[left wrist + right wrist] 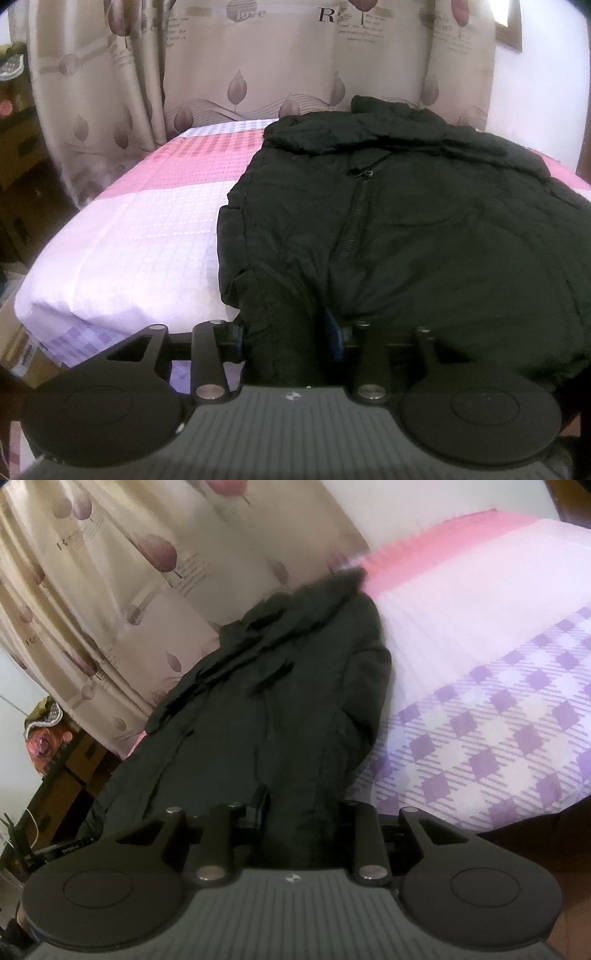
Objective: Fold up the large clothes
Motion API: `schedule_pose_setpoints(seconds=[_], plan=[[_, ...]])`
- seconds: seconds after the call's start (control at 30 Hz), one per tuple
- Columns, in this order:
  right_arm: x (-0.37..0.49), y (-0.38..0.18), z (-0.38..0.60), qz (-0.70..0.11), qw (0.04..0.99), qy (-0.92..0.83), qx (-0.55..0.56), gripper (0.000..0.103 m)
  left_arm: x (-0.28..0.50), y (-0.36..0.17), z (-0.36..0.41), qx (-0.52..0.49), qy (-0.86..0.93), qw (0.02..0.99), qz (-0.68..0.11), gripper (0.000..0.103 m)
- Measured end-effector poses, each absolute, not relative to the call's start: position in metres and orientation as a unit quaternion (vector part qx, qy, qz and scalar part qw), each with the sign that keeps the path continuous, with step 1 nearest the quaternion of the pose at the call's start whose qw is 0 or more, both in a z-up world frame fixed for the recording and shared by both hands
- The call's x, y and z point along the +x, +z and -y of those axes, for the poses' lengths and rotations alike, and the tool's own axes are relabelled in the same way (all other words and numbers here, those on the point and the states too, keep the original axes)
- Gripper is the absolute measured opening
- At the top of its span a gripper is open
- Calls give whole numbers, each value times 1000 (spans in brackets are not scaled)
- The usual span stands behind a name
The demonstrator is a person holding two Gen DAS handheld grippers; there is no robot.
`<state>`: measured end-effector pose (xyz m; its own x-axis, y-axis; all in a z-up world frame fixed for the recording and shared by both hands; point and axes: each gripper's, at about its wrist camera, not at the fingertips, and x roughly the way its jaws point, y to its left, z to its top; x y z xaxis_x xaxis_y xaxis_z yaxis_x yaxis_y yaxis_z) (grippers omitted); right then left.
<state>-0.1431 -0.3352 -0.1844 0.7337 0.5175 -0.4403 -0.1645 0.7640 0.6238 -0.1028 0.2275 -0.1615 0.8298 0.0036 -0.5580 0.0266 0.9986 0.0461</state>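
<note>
The left tongs (291,341) pinch the near hem of the black jacket (424,229); the right tongs (299,819) pinch dark cloth likewise, probably to lift that edge for a fold. The jacket lies zipped, front-up on the bed (122,243); patterned curtains (280,62) hang beyond.

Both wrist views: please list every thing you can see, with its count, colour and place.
jacket: one, black, lying on the bed with its zipper up; its near hem is pinched by both grippers
bed cover: one, pink, white and purple checks, spread under the jacket
curtain: one, beige with purple leaf prints and text, hanging behind the bed
boxes: several, brown, beside the bed in the right wrist view
left gripper: one, black, at the near edge of the bed, closed on a fold of the jacket
right gripper: one, black, at the near edge of the bed, closed on another fold of the jacket
</note>
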Motion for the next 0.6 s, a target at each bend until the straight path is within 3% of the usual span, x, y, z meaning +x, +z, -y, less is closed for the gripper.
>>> schedule_pose_setpoints(seconds=[0.07,0.17,0.6], plan=[[-142,-183,334,-311,885,195,286,26,-103,-162,-232,13,-19,957,-288,27],[-141,-184,339,-308,874,201,318,21,-105,-159,-243,-24,-40,957,-285,18],[-172,-160,364,-278,835,238,412,19,-138,-134,-284,-152,-92,943,-281,17]])
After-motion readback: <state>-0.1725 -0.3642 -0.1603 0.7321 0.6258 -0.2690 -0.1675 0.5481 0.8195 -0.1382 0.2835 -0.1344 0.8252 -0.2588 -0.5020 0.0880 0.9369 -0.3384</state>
